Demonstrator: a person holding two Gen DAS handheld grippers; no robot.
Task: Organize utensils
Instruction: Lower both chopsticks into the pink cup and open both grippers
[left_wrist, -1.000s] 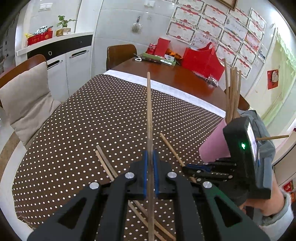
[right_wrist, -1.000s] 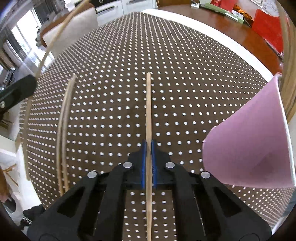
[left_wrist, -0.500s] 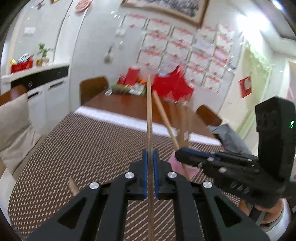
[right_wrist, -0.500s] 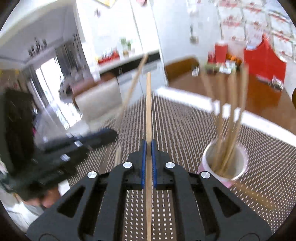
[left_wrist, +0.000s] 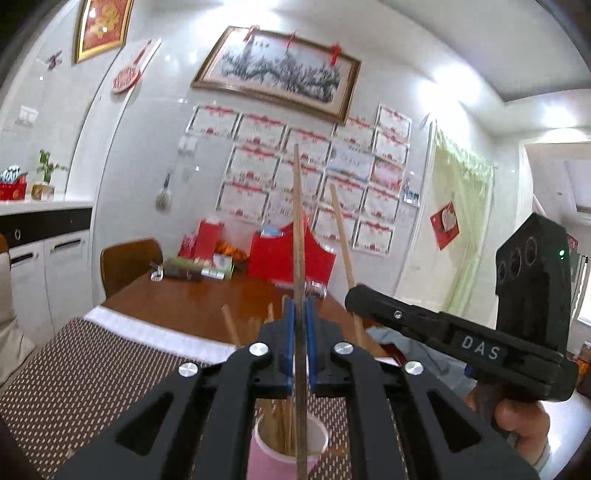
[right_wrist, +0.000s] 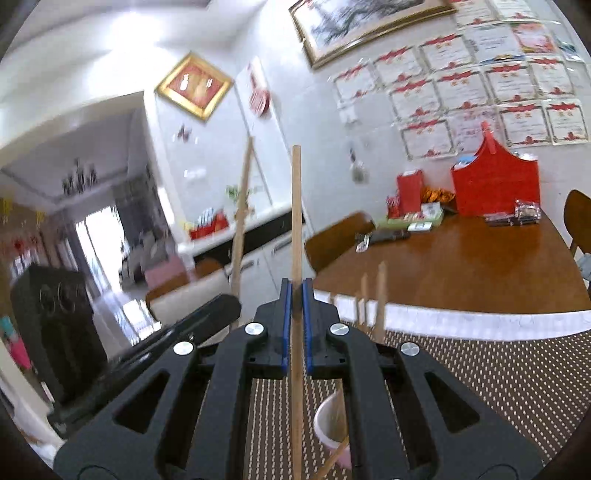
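Wooden chopsticks (left_wrist: 298, 229) upright, both tools level.

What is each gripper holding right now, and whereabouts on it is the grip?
Each holds one chopstick. The left gripper clamps its chopstick partway along the shaft; the right gripper likewise pinches its chopstick mid-shaft, both above the pink cup.

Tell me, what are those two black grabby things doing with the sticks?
A person holds a gripper in each hand to tidy up chopsticks. The left gripper is shut on one chopstick, and the right gripper is shut on another chopstick. Both sticks point up, above a pink cup on the dotted tablecloth. The cup already has several chopsticks standing in it. Neither held stick is in the cup yet.
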